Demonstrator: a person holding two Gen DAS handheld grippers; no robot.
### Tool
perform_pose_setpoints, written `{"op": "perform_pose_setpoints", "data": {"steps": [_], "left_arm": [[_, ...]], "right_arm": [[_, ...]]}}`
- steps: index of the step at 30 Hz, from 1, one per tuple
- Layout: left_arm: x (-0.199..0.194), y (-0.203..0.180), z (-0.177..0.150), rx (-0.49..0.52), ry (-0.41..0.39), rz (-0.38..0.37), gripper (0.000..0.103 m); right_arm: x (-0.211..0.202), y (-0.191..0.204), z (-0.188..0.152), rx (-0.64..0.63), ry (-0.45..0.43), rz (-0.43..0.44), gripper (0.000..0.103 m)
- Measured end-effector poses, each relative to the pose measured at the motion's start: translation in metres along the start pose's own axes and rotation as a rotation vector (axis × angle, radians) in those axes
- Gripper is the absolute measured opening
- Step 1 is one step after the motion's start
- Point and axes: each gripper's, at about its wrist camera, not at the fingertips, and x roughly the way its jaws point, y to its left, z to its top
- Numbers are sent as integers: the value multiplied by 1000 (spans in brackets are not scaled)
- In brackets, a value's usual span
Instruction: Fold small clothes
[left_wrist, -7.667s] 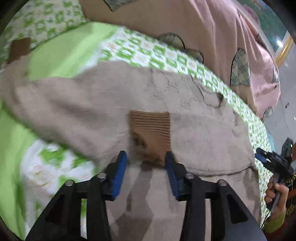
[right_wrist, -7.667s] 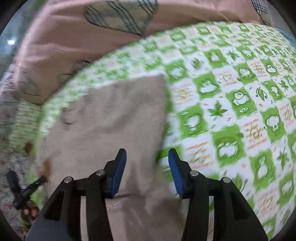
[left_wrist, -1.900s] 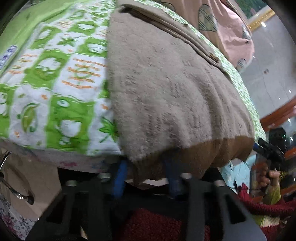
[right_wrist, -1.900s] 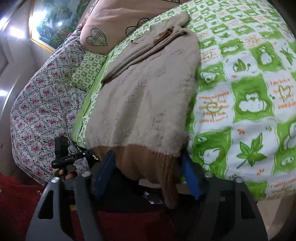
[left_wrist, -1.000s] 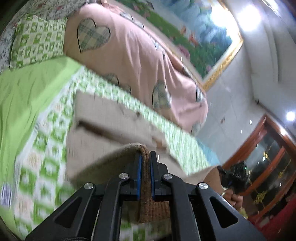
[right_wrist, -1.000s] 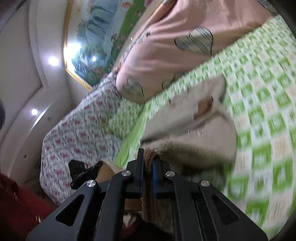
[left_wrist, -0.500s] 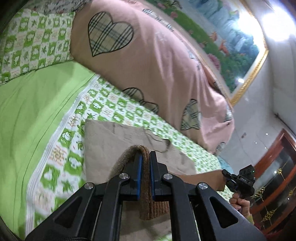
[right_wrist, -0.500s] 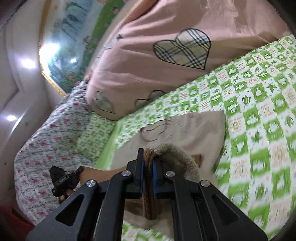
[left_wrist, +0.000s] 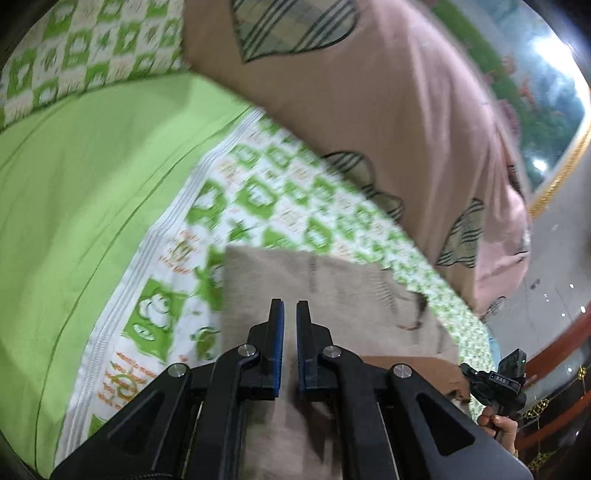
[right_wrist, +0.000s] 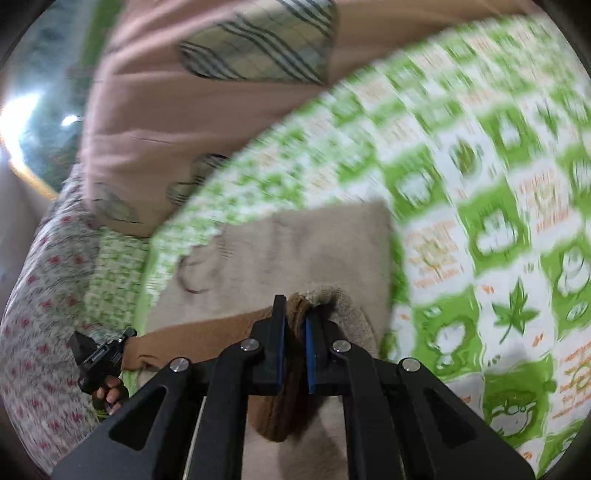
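Observation:
A beige knitted sweater (left_wrist: 332, 295) with a brown ribbed hem lies folded on the green patterned bedspread (left_wrist: 236, 206); it also shows in the right wrist view (right_wrist: 295, 243). My left gripper (left_wrist: 290, 314) hovers over the sweater with its jaws nearly closed and nothing between them. My right gripper (right_wrist: 293, 310) is shut on the brown hem (right_wrist: 284, 406), which bunches between the fingers and hangs below them. The brown hem band (left_wrist: 406, 363) runs across the sweater toward the other gripper.
A large pink duvet with plaid hearts (left_wrist: 369, 92) lies across the far side of the bed, also in the right wrist view (right_wrist: 221, 74). A plain green sheet (left_wrist: 74, 166) is at left. A floral cover (right_wrist: 44, 295) hangs at the bed's side.
Both grippers carried the hem forward over the sweater and came down low. The left gripper has let go of the hem; the right still grips it.

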Motion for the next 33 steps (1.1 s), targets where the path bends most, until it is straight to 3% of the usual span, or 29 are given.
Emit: {"op": "perform_pose_setpoints", "data": {"steps": [3,5,8,11,13,17,20,24,26,28,31,33], "left_arm": [[-16,-4,-9,12,11,-37,3],[-40,-21,-24,77,14,-68,4],[-65,-50,-51,168,32,-139,13],[-55,-86,-90,258,149,-213,15],[-36,-103,-106,308,219,-218,15],[20,-116,-124,384,365,-92,14],[43,-108,-111,381,425,-55,13],[45,-98,-60,394,342,27,12],[47,-84,-27,371,258,113,12],[55,-63,0,293,228,119,10],[62,-41,22,213,165,171,10],[60,-31,27,139,141,119,10]], "right_arm": [[-6,-4,-3,42,3,17,11],[-27,0,-10,38,-37,13,15],[-58,16,-24,-6,-105,10,17],[-67,46,-46,-110,-112,53,17],[-48,73,-68,-222,15,110,17],[0,108,-99,-398,229,103,17],[28,113,-101,-478,321,20,17],[30,103,-71,-523,278,-53,17],[28,84,-41,-448,195,-116,17],[24,60,-13,-336,101,-189,17],[16,27,11,-153,7,-138,17],[8,17,13,-99,-34,-109,17]]}}
